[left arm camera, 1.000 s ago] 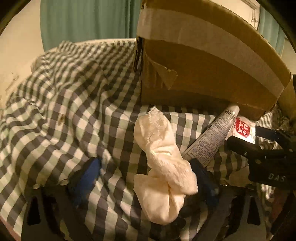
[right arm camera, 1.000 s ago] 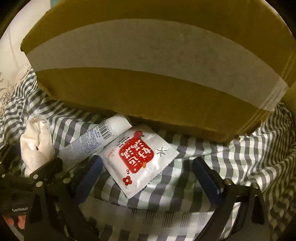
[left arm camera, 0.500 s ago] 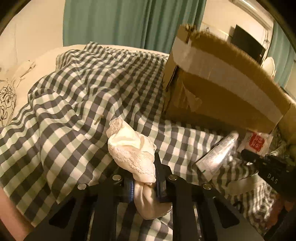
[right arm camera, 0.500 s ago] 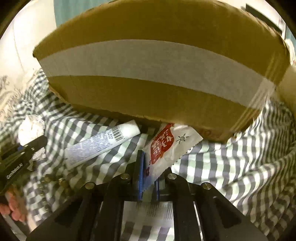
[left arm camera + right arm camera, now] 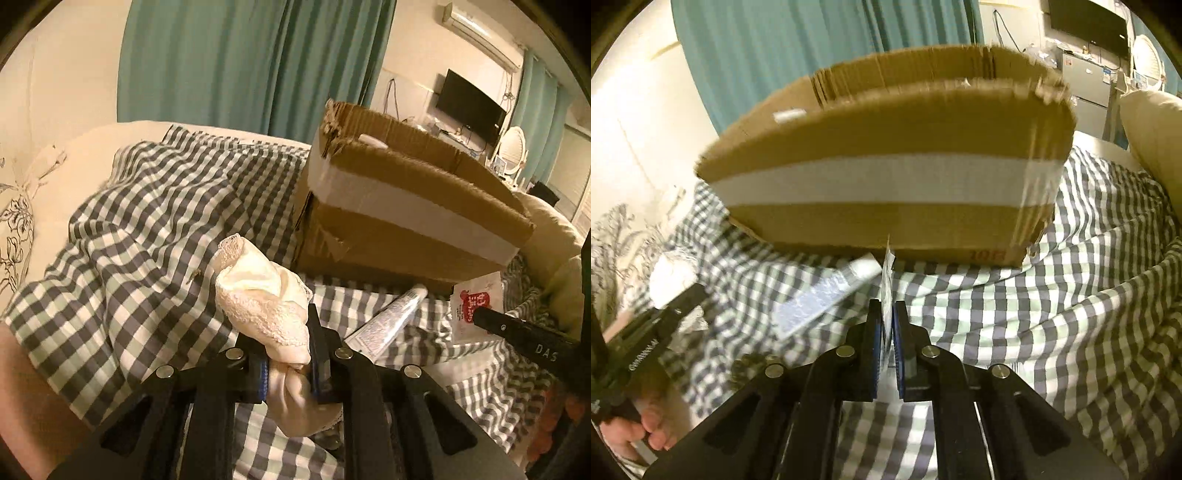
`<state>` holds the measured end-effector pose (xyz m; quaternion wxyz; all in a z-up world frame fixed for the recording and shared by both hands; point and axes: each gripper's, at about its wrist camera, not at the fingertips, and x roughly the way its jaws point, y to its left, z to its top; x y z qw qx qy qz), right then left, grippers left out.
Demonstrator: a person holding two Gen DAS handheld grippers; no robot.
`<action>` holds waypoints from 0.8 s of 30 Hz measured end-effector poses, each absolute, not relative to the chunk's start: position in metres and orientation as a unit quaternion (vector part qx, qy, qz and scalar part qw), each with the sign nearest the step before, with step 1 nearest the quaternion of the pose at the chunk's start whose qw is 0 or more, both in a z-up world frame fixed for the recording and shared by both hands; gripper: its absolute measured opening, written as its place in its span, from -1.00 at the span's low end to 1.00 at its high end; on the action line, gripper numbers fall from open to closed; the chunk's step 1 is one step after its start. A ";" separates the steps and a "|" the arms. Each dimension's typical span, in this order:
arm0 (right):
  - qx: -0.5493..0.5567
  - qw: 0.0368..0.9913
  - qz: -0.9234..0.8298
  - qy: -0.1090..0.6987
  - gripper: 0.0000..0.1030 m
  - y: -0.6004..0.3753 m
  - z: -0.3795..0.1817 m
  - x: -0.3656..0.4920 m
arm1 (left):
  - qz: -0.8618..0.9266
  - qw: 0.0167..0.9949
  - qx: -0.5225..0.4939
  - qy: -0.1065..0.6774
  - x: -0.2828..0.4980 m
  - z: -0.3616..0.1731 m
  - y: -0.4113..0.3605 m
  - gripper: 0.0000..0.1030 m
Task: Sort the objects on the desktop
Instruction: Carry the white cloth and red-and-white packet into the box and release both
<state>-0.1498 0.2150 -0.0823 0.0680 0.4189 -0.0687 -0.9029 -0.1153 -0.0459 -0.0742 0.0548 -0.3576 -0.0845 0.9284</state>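
My left gripper (image 5: 286, 354) is shut on a cream lace-trimmed cloth (image 5: 264, 291), lifted off the checked bedspread (image 5: 147, 229). In the right wrist view my right gripper (image 5: 886, 332) is shut on a white sachet (image 5: 887, 280), seen edge-on; from the left wrist view its red label (image 5: 472, 302) shows at the right. A white tube (image 5: 391, 314) lies on the bedspread in front of an open cardboard box (image 5: 406, 214) with a white tape band. The same tube (image 5: 827, 295) appears blurred left of the sachet, below the box (image 5: 886, 177).
Teal curtains (image 5: 240, 62) hang behind the bed. A cream cushion (image 5: 550, 236) lies right of the box, a flower-print pillow (image 5: 14, 229) at the far left. A hand (image 5: 639, 432) holds the left gripper's handle. A TV and a mirror stand at the far wall.
Both grippers went from open to shut, the left on the cloth and the right on the sachet. Both then rose, so the box top and the room came into view.
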 end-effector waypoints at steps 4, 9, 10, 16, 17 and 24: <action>0.423 0.065 -0.902 -0.065 -0.88 0.215 -0.070 -0.159 | 0.931 0.061 -0.352 -0.077 -0.108 -0.064 -0.046 -0.69; 0.434 0.068 -0.896 -0.072 -0.92 0.218 -0.079 -0.148 | 0.931 0.061 -0.352 -0.072 -0.088 -0.058 -0.040 -0.69; 0.429 0.072 -0.897 -0.078 -0.92 0.216 -0.074 -0.146 | 0.932 0.062 -0.351 -0.068 -0.087 -0.057 -0.039 -0.69; 0.394 0.086 -0.911 -0.086 -0.92 0.219 -0.037 -0.135 | 0.937 0.094 -0.331 -0.058 -0.089 -0.029 -0.021 -0.69; 0.387 0.089 -0.913 -0.090 -0.92 0.220 -0.029 -0.135 | 0.939 0.106 -0.324 -0.056 -0.092 -0.021 -0.018 -0.69; 0.333 0.108 -0.932 -0.092 -0.92 0.228 0.033 -0.153 | 0.945 0.166 -0.282 -0.032 -0.133 0.038 0.005 -0.69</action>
